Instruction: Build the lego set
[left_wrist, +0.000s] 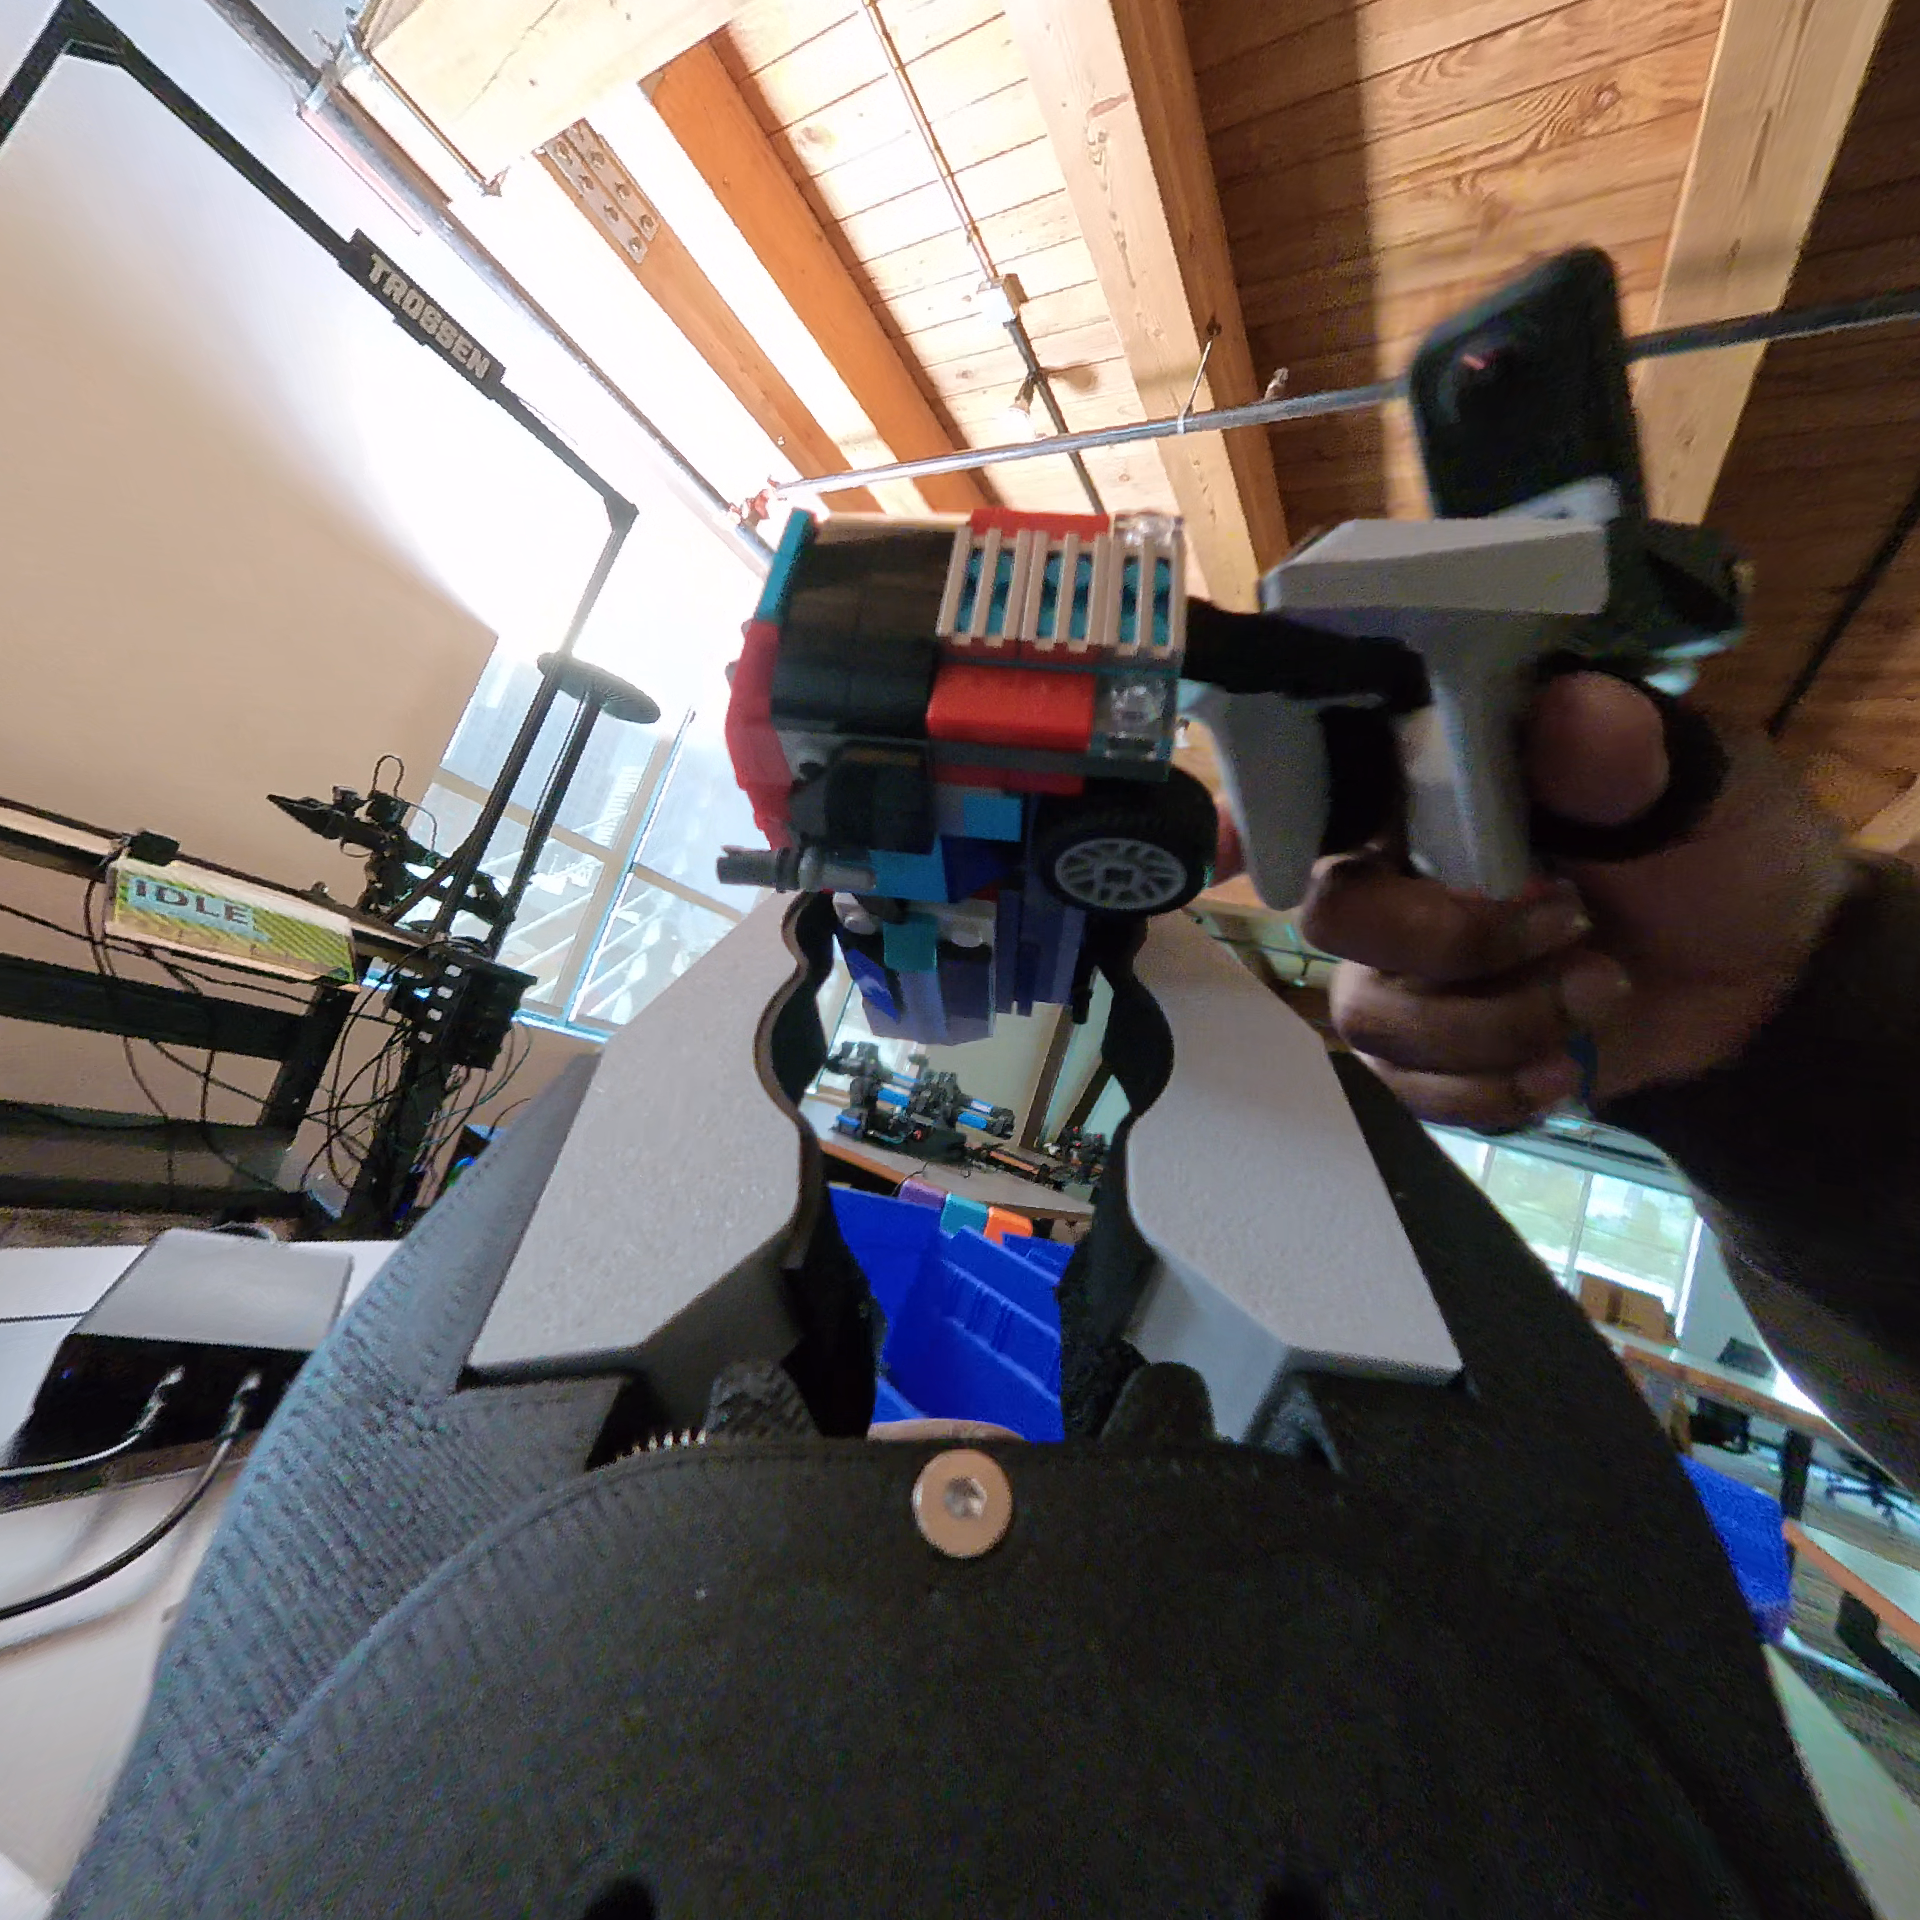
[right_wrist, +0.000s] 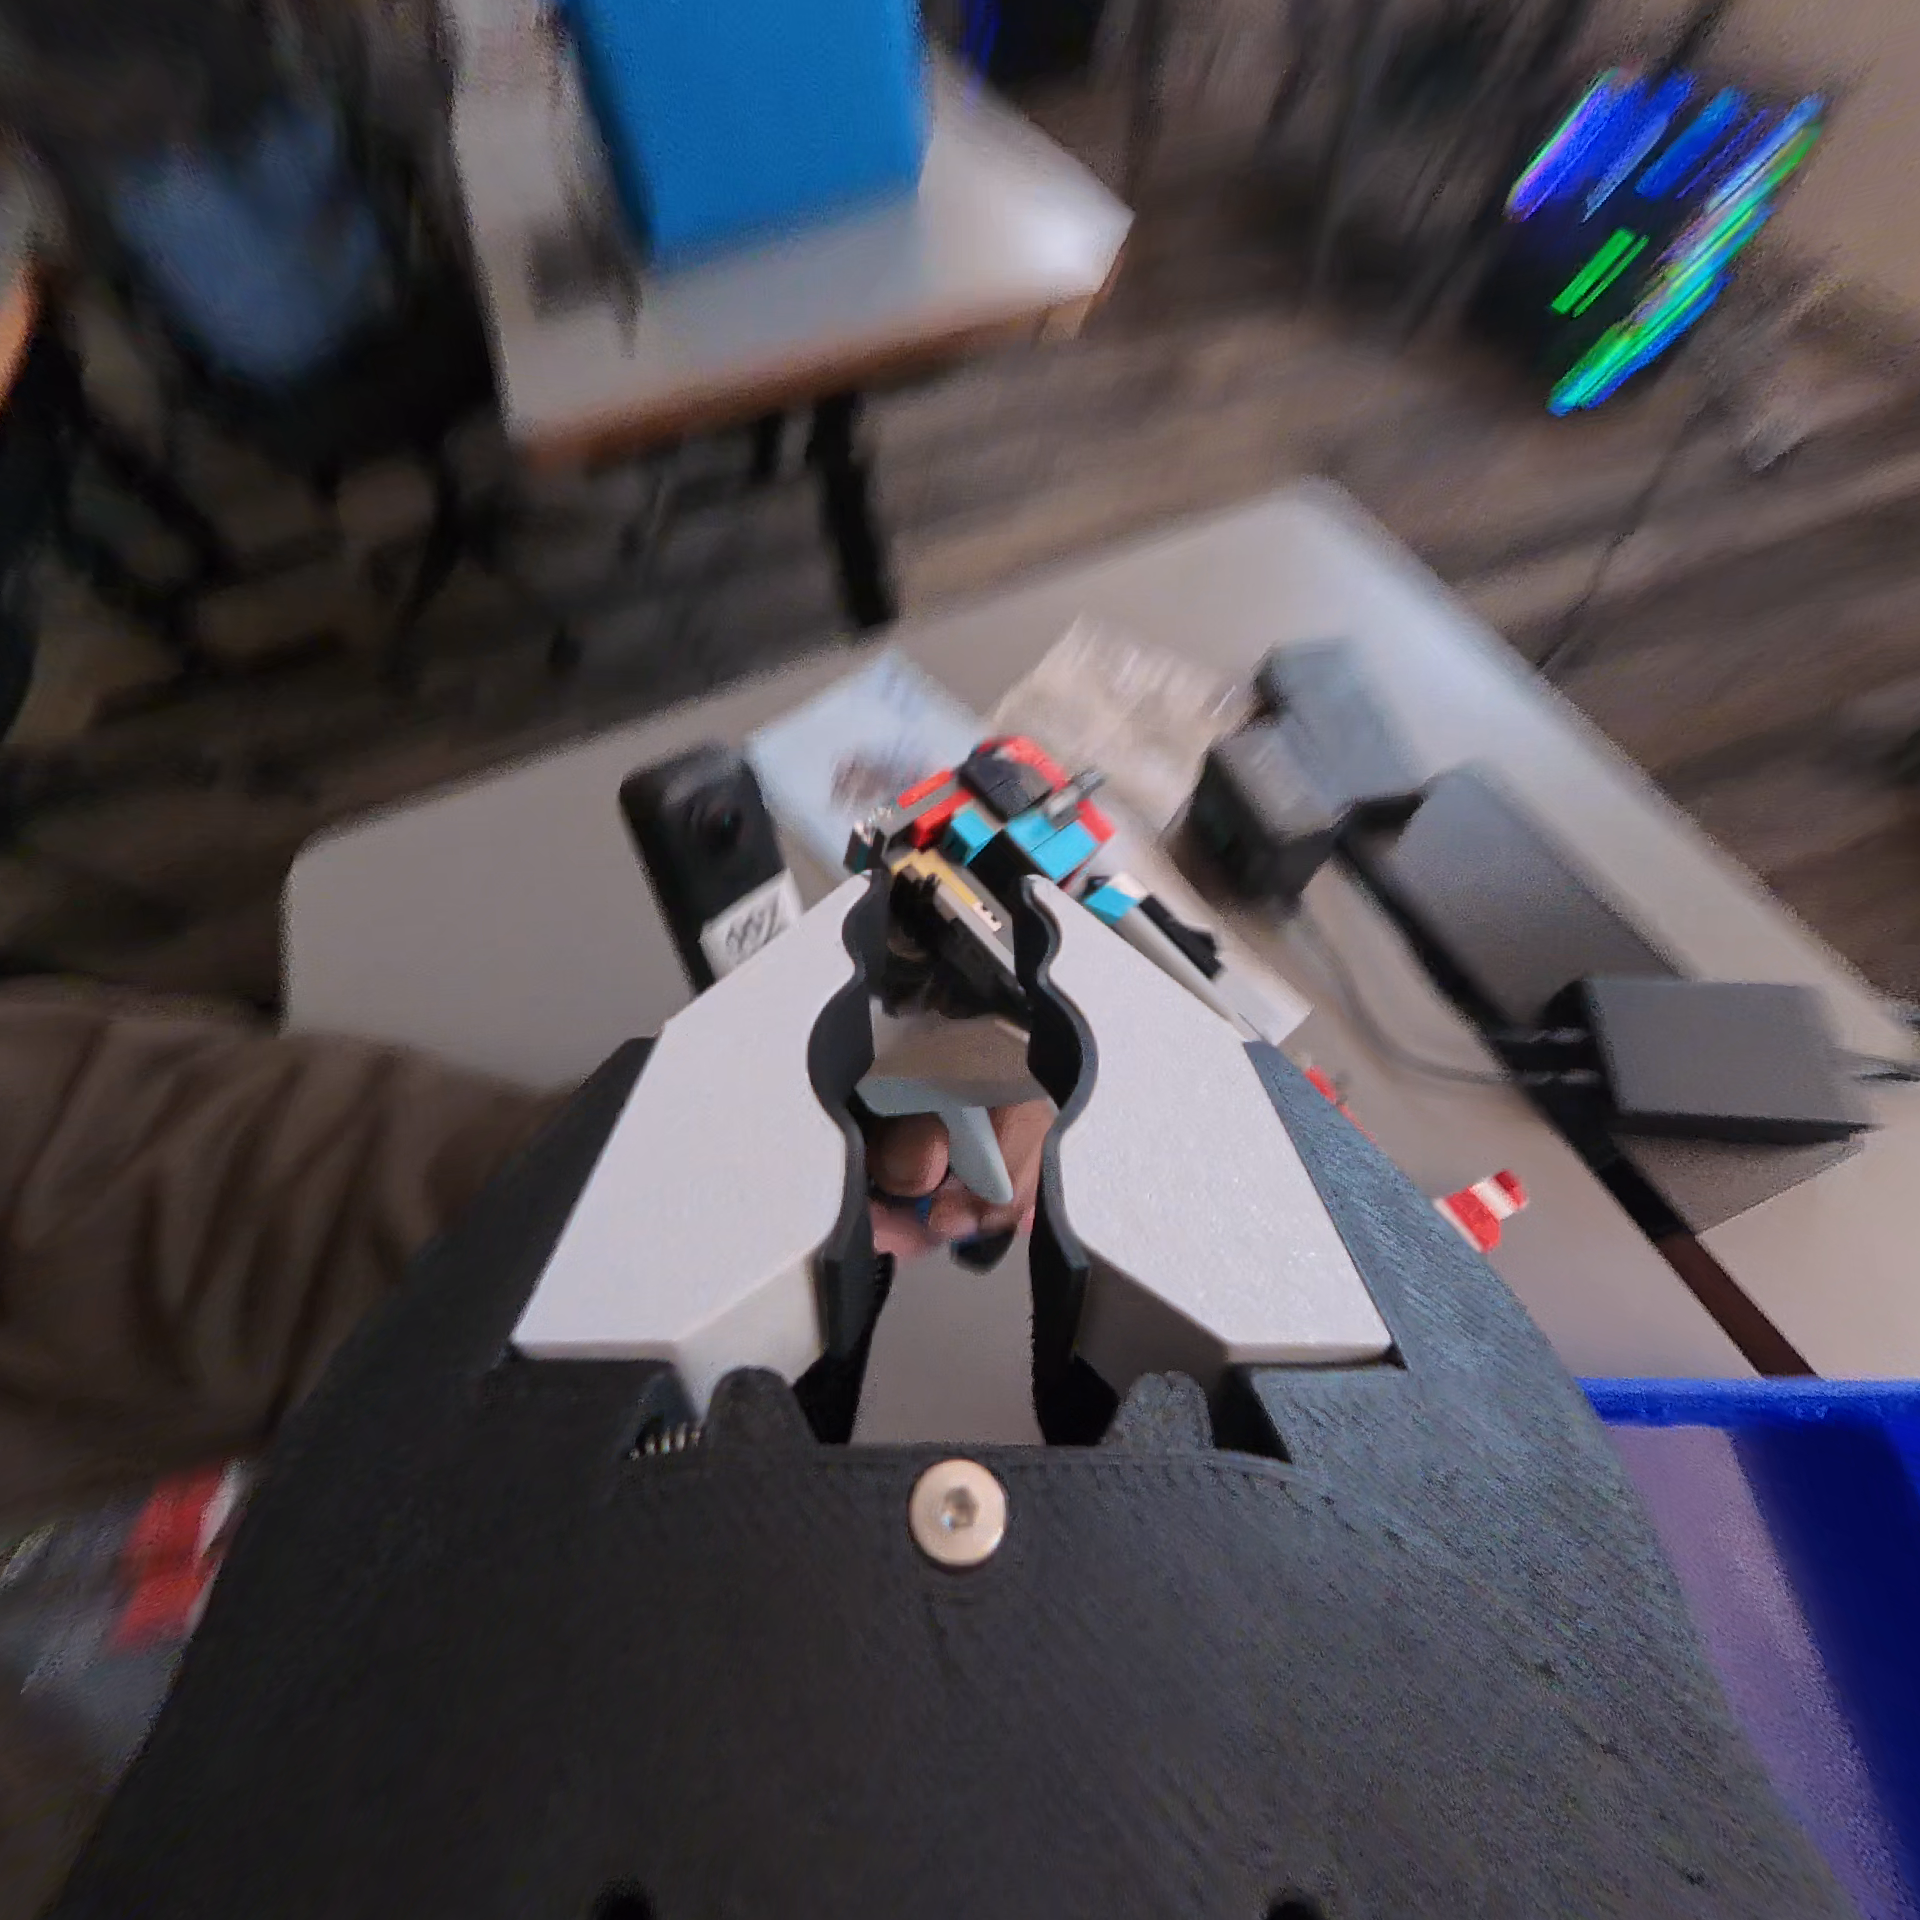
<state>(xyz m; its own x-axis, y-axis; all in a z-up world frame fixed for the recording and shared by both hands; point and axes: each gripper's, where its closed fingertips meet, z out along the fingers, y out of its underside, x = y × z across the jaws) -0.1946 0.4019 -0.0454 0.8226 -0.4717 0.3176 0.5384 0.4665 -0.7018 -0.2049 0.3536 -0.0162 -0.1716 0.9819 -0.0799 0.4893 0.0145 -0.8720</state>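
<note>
Left gripper clamped on blue underside of brick-built toy truck, held aloft, roof toward ceiling. Right gripper closed on wheel end of same truck; pad contact blurred. Judged light, rigid, but snap-fit: likely to shed bricks under twist; chassis block safest hold, not grille or wheel. Below: grey table, blue bin. Beyond: timber ceiling, windows.

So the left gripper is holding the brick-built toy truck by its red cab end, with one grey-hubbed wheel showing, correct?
Not quite. In the left wrist view the left gripper holds the brick-built toy truck by its blue end, not the red cab. One grey-hubbed wheel does show.
</note>
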